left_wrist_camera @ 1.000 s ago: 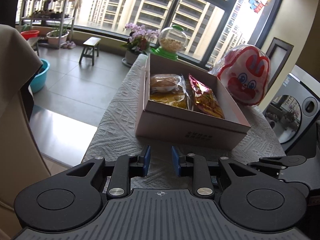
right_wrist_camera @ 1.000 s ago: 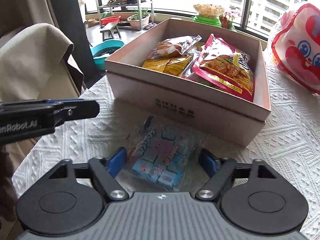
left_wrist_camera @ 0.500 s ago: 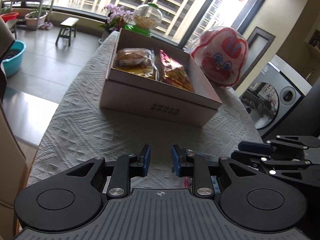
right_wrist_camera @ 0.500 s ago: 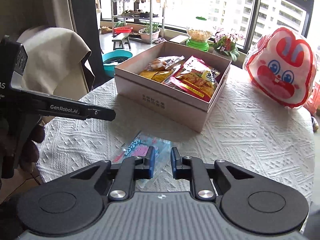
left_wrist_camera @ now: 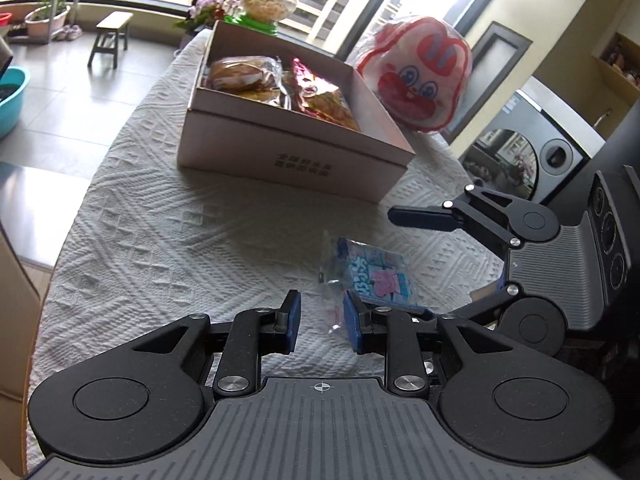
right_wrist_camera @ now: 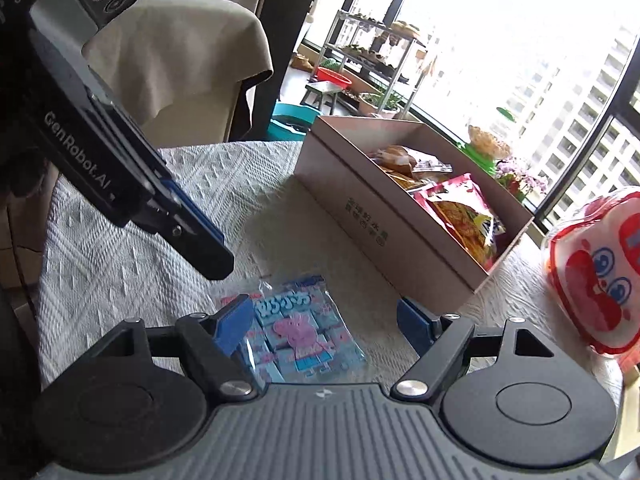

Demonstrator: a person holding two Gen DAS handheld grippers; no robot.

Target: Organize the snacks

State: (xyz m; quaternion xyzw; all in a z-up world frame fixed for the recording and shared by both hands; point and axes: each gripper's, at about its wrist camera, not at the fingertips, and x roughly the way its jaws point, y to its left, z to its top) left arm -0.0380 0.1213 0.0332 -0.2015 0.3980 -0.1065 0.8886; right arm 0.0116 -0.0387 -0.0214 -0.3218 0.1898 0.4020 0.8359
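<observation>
Now right tool (right_wrist_camera: 324,320) spread wide around candy packet (right_wrist_camera: 298,330), previously narrow; left tool (left_wrist_camera: 320,322) narrow, empty.

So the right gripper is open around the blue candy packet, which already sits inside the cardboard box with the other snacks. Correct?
Not quite. The right gripper is open around the blue candy packet, but the packet lies on the tablecloth in front of the cardboard box, not inside it. The right wrist view shows this; the other snacks are in the box.
</observation>
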